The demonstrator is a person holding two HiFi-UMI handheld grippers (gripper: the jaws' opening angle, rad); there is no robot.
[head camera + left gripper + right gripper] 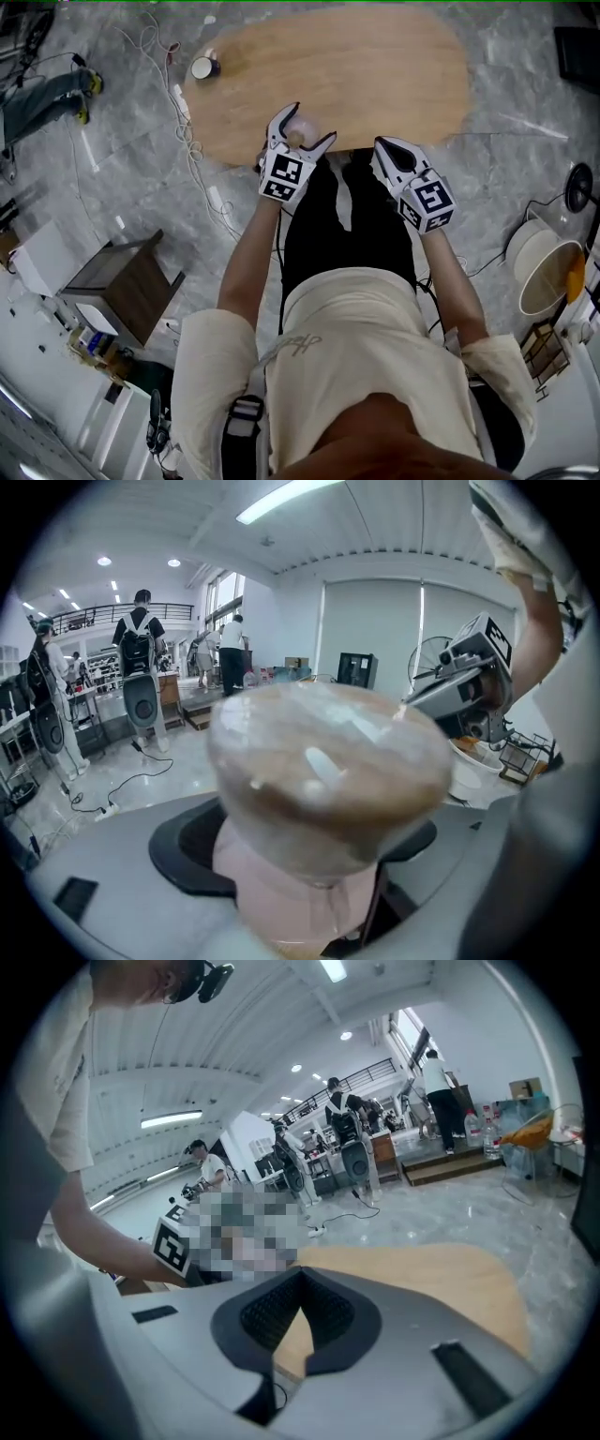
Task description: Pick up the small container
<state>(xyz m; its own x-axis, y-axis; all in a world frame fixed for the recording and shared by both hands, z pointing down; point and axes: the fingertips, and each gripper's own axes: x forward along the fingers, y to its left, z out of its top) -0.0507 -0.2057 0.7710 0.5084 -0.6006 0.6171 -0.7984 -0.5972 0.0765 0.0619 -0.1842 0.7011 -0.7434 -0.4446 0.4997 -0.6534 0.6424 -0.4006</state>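
Observation:
The small container (299, 132) is a pale pink tub with a brownish translucent lid. My left gripper (307, 124) is shut on it, held in the air over the near edge of the oval wooden table (375, 66). In the left gripper view the container (328, 780) fills the middle, lid toward the camera, with the dark pads (187, 846) against its sides. My right gripper (386, 156) hangs beside it on the right, jaws shut with nothing between them. In the right gripper view its pads (281, 1312) meet above the table top (422, 1279).
A cup (204, 67) stands at the table's far left end. White cables (202, 159) trail over the marble floor left of the table. A dark wooden stool (127, 281) sits lower left and a white bucket (544, 267) at the right. People stand in the room beyond.

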